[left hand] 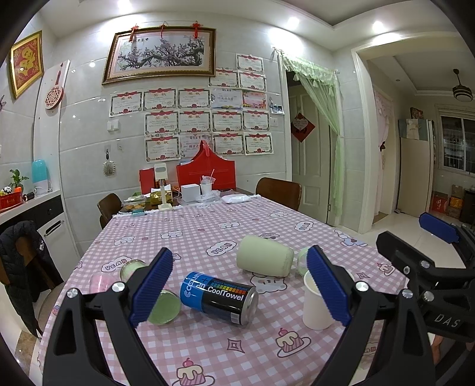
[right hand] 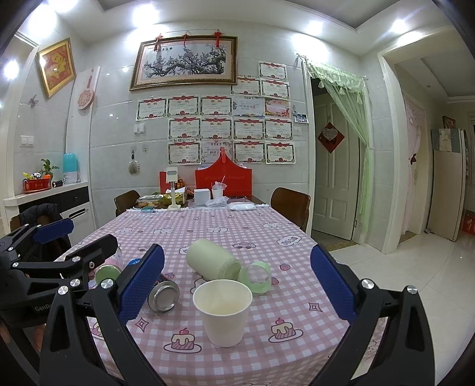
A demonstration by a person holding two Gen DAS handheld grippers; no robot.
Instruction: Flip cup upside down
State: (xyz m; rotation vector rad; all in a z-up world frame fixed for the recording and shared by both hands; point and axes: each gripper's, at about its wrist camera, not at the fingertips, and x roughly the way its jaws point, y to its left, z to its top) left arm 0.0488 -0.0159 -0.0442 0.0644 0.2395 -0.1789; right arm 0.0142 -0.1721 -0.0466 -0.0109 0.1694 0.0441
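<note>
our right claw [right hand: 237,285] hangs spread wide around the upright white paper cup [right hand: 222,311] near the table [right hand: 297,350] edge; our left claw [left hand: 240,285] gapes empty. we could crush the thin wall, or knock the cooltowel can [right hand: 163,294] rolling.

A: Lighting? Bright, even, from recessed ceiling spots [left hand: 292,22]; glare on glossy wall tiles [right hand: 118,130].

B: Quality? Sharp centrally; strong fisheye bending, dark vignette at corners.
</note>
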